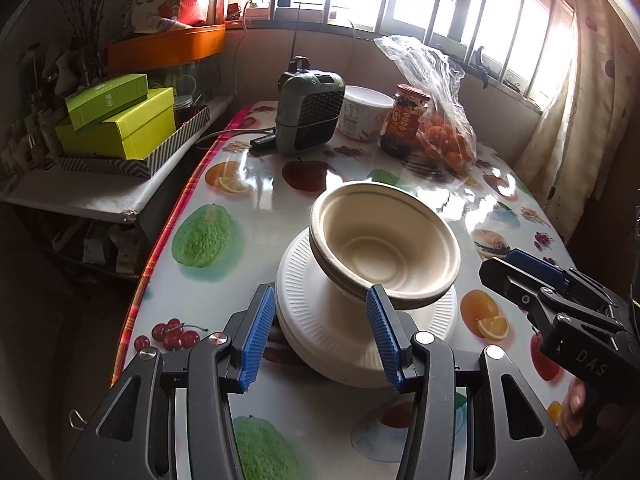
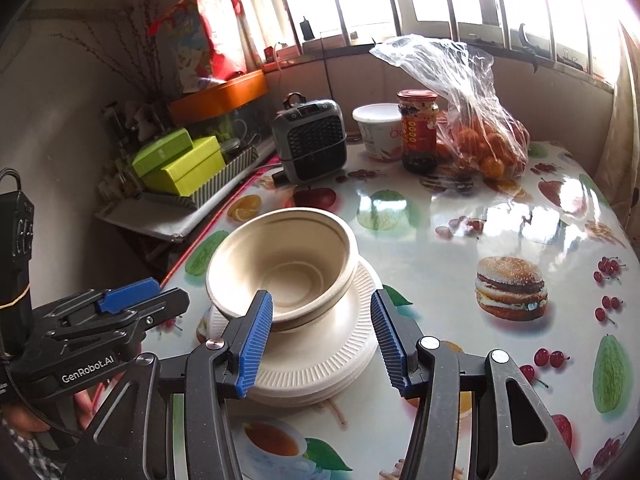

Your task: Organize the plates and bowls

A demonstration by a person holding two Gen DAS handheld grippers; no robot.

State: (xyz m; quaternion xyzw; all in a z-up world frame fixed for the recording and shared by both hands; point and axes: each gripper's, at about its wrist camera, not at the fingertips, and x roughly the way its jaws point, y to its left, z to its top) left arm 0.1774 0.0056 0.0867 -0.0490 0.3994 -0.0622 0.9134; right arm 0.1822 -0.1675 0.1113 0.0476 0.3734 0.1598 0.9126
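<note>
A stack of beige paper bowls (image 1: 384, 240) (image 2: 284, 264) sits on a stack of white ribbed paper plates (image 1: 320, 320) (image 2: 344, 340) on the fruit-print table. My left gripper (image 1: 320, 332) is open, its blue pads straddling the near edge of the plates, the right pad close to the bowl rim. My right gripper (image 2: 320, 340) is open, its pads on either side of the plate stack's near edge, holding nothing. Each gripper shows in the other's view: the right at the side (image 1: 532, 276), the left at the side (image 2: 128, 300).
At the table's far end stand a small grey heater (image 1: 308, 116) (image 2: 312, 140), a white tub (image 1: 366, 114), a red-lidded jar (image 1: 406, 120) and a plastic bag of oranges (image 1: 448, 140). A side shelf with green boxes (image 1: 120, 120) stands left of the table.
</note>
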